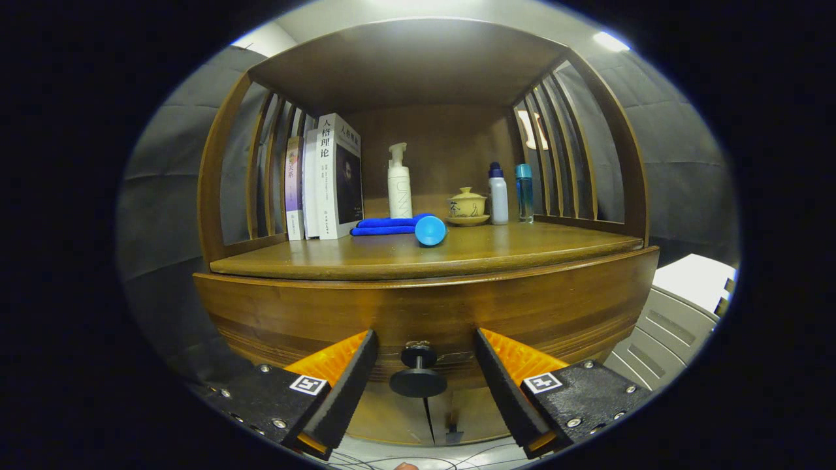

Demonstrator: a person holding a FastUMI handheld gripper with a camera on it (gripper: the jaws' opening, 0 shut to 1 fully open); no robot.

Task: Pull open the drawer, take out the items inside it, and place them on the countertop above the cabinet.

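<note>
A wooden cabinet stands in front of me, its closed drawer front [424, 313] curving just below the countertop [509, 251]. A round dark knob [418, 373] sticks out of the drawer front. My gripper [424, 346] is open, with one finger on each side of the knob and a gap between each finger and it. The drawer's inside is hidden.
On the countertop stand books [330, 179], a white pump bottle [399, 186], a folded blue cloth [385, 225], a blue cup on its side [430, 230], a lidded tea bowl [467, 207] and two small bottles [511, 192]. A grey-and-white object [679, 307] sits right of the cabinet.
</note>
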